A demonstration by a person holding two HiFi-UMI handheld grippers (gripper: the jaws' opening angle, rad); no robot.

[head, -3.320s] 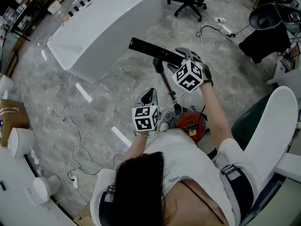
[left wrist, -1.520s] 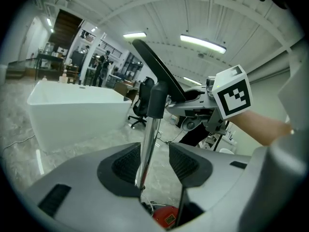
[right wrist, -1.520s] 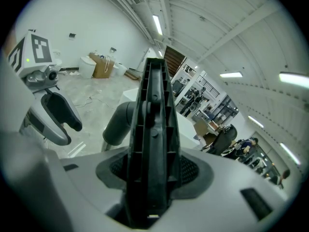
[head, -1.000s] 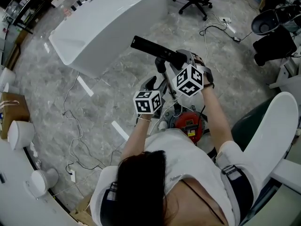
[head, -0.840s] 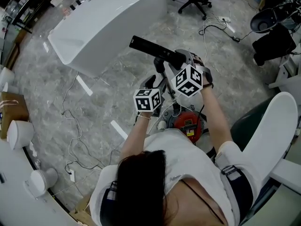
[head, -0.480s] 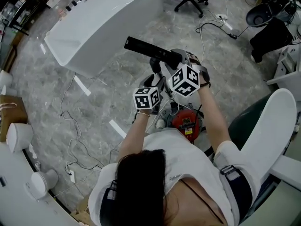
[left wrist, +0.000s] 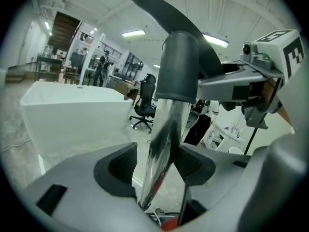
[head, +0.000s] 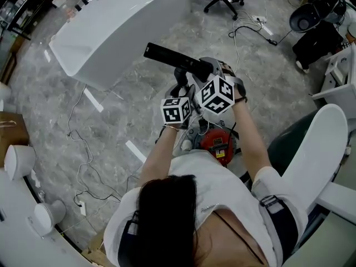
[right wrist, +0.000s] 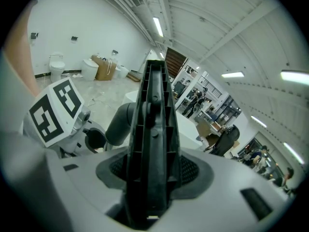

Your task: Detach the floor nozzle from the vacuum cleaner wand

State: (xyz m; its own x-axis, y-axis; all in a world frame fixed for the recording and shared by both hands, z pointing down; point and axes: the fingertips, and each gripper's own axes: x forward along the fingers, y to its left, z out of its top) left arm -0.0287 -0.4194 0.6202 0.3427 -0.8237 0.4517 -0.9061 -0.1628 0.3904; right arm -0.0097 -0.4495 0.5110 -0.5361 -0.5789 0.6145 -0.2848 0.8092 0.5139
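One nozzle [right wrist: 154,95] in right claw [right wrist: 153,172]

No legible words, brands or numbers anywhere in view. Only black-and-white square code patterns, no letters, across the faces of the left cube [head: 177,110] and the right cube [head: 217,95]. Small pale label [head: 221,152] on the red canister [head: 211,141] on the floor, print too small to make out.

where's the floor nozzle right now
Head view, upper middle: the black floor nozzle is held up in the right gripper, just right of the white tub, above the red vacuum body.
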